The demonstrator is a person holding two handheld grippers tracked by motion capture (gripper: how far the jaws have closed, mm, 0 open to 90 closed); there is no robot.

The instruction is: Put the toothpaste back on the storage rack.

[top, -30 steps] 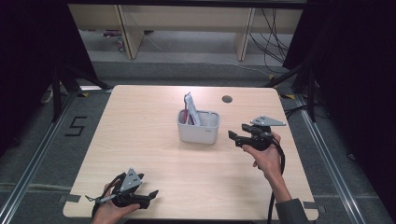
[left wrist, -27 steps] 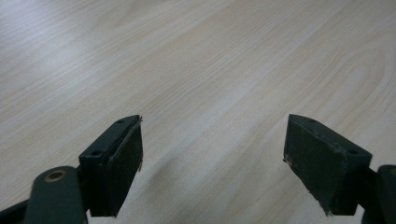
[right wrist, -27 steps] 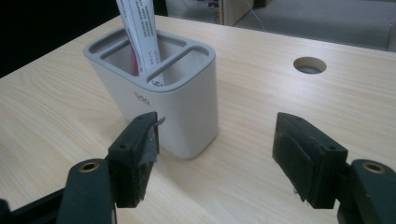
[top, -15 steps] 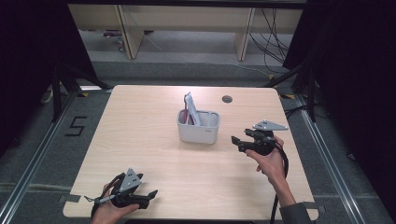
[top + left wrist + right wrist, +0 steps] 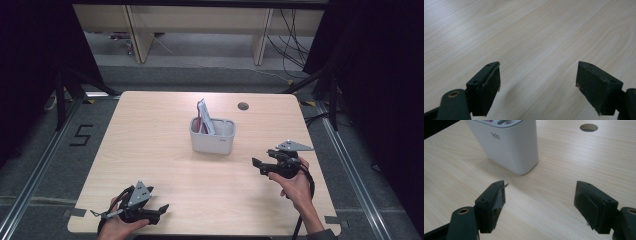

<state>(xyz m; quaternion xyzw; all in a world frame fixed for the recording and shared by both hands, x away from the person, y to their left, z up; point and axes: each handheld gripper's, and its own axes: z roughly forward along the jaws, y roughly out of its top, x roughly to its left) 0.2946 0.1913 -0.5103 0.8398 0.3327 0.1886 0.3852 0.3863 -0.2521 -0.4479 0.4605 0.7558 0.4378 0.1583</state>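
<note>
Right gripper point(image 5: 260, 165) has pulled back from the white holder point(image 5: 212, 135) toward the near right edge of the table point(image 5: 150, 130); earlier it sat closer to the holder's right side, now it is well apart from it, nearer the person. Jaws apart, nothing between them, pointing at the holder's lower corner in the right gripper view point(image 5: 539, 202). Holder point(image 5: 506, 142) is unmoved at the table's middle, toward the far edge, with a white card and red items point(image 5: 202, 117) standing inside. Cable hole point(image 5: 243, 106) lies near the far edge. Left gripper point(image 5: 160, 210) has not moved, resting at the near left corner, jaws wide apart over bare wood point(image 5: 537, 87).
</note>
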